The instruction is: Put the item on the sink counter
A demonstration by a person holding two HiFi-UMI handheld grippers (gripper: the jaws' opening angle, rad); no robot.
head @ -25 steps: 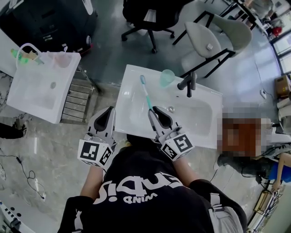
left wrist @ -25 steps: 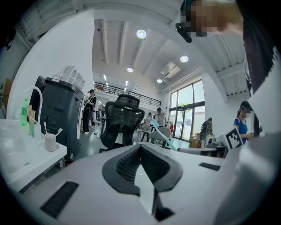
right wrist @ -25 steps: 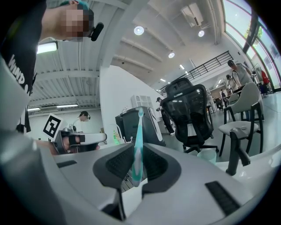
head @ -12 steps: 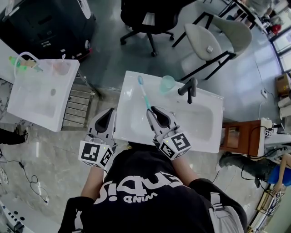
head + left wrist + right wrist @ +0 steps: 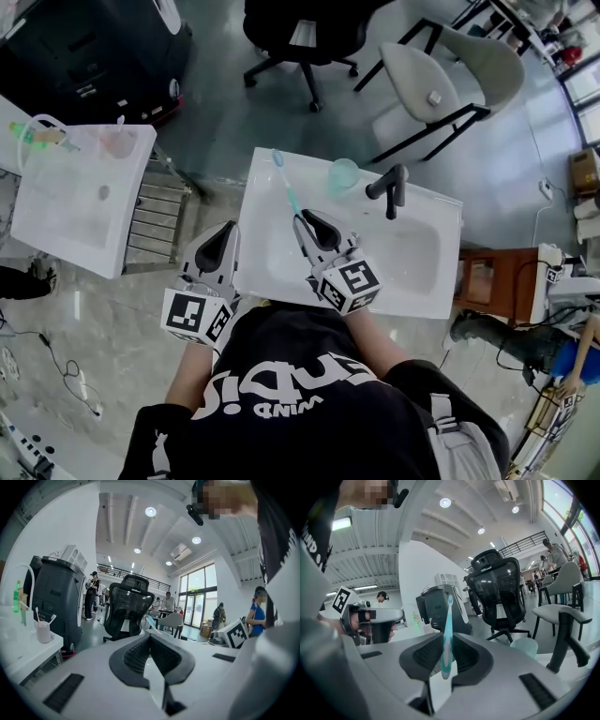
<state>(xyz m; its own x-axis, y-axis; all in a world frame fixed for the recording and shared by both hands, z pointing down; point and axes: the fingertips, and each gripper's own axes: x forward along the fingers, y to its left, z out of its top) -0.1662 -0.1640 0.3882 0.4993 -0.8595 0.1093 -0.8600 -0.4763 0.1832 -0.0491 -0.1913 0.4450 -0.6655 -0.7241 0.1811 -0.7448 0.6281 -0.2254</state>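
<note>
Teal toothbrush clamped in right tool (over the white sink)

A green cup stood beyond the right gripper's fingers, beside a black tap; far left, another basin held perhaps a bottle.
</note>
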